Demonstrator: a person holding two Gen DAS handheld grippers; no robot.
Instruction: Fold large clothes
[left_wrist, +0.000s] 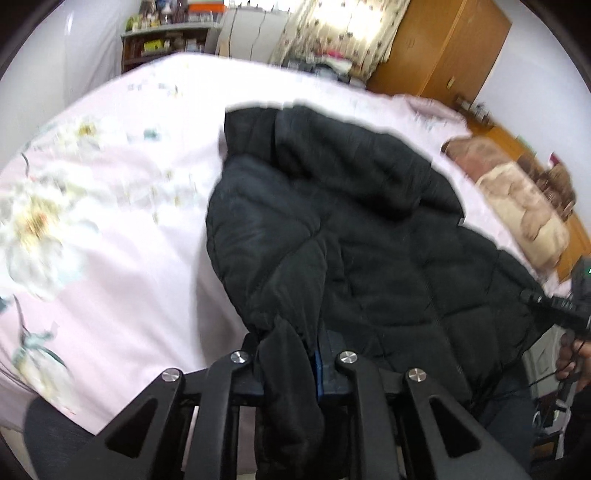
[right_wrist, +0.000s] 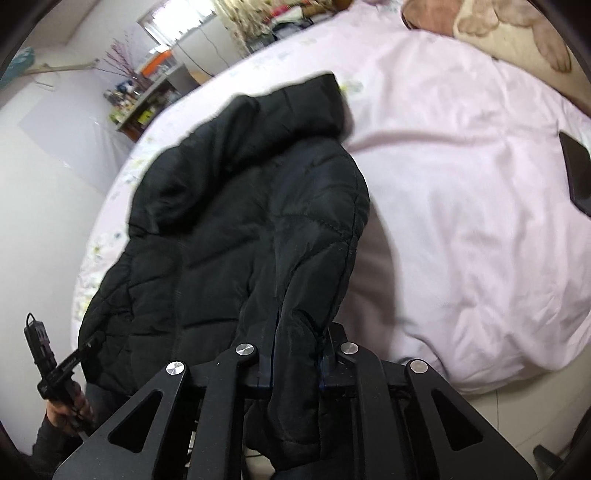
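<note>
A black quilted hooded jacket (left_wrist: 362, 236) lies on a pink bed sheet (left_wrist: 122, 229), hood end far from me. My left gripper (left_wrist: 291, 354) is shut on a bunched piece of the jacket, a sleeve or the hem edge, and the fabric hangs down between the jaws. In the right wrist view the same jacket (right_wrist: 240, 206) stretches away over the sheet (right_wrist: 461, 221). My right gripper (right_wrist: 297, 350) is shut on another bunched piece of the jacket at its near edge. Each gripper shows in the other's view, the right one (left_wrist: 569, 306) and the left one (right_wrist: 55, 365).
Beige and brown pillows (left_wrist: 517, 206) lie at the head of the bed. A dark flat object (right_wrist: 578, 177) lies on the sheet at the right. A wooden wardrobe (left_wrist: 443, 48) and shelves (left_wrist: 166, 44) stand beyond the bed. Pale floor (right_wrist: 498, 417) is below the bed edge.
</note>
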